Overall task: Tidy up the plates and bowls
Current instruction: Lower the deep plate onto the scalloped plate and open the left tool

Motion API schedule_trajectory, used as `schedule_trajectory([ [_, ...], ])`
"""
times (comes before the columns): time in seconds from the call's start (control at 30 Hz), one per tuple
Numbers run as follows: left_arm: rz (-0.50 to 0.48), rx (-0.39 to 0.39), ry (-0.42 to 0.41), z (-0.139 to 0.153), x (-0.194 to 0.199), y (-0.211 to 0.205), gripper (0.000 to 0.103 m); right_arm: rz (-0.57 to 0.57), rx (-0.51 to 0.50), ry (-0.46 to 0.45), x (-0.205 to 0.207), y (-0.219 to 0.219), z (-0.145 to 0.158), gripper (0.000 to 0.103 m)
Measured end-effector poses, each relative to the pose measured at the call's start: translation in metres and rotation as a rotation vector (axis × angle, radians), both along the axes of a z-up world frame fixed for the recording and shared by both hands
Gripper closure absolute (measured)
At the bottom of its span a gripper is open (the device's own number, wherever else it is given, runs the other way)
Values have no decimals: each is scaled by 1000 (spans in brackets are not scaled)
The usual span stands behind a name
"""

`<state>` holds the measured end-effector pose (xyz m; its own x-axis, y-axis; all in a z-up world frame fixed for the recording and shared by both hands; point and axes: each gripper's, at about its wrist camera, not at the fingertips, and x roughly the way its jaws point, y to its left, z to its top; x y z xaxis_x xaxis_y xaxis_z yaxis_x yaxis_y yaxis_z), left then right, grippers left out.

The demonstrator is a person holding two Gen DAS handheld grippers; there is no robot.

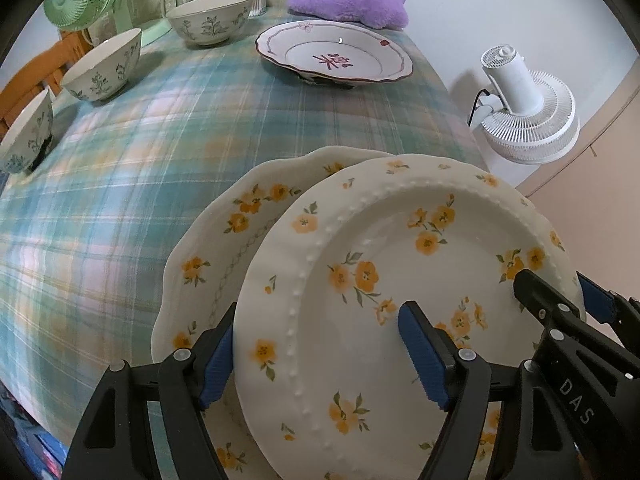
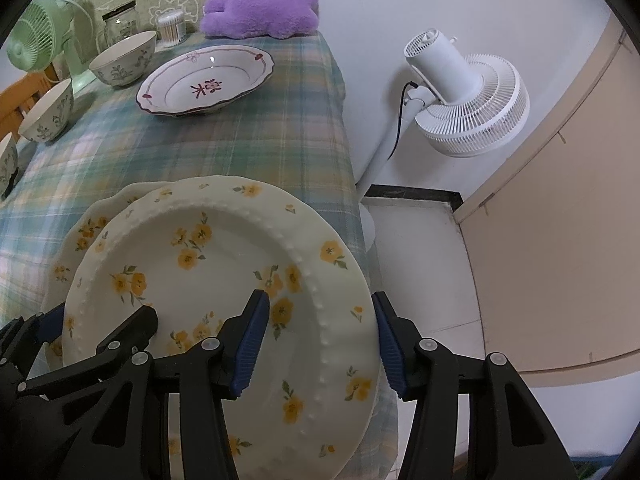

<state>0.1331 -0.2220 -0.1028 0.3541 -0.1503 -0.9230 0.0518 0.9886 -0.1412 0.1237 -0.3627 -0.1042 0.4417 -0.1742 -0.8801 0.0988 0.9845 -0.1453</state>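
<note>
both grippers, left gripper [image 1: 320, 356] and right gripper [image 2: 320, 344], straddle the beaded plate's [image 1: 400, 280] rims above the scalloped plate [image 1: 208, 260], whether clamped unclear; far red-trimmed plate [image 1: 336, 56] and bowls [image 1: 104, 66] remain unstacked.

The right tongs [image 2: 318, 344] straddle the right rim of the yellow-flowered plate [image 2: 224, 280], which lies on another flowered plate [image 2: 86, 228]. The left tongs [image 2: 94, 326] straddle its left rim on the plaid counter [image 2: 256, 148].

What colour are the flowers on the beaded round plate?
Yellow-orange, with green leaves, on the beaded cream plate; clearest in the left wrist view.
</note>
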Motion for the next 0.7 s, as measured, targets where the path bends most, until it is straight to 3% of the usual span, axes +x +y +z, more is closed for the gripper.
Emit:
schedule_trajectory([
  [0.13,6,28,-2,-1,1,-1,21,2,5,8,0,-1,-2,52],
  [0.23,-15,164,-36,3,-1,-14,24,15,-4,5,-1,2,-2,54],
  [0.27,-21,176,-38,3,0,-15,24,19,-18,-2,-2,4,-2,54],
  [0.47,-5,118,-12,1,0,-4,23,18,-27,-9,-5,3,1,54],
  [0.57,-5,101,-42,10,-4,-2,22,13,-19,-12,-6,2,4,64],
  [0.7,-17,99,-52,16,-7,-1,22,3,-12,-15,-5,3,5,65],
])
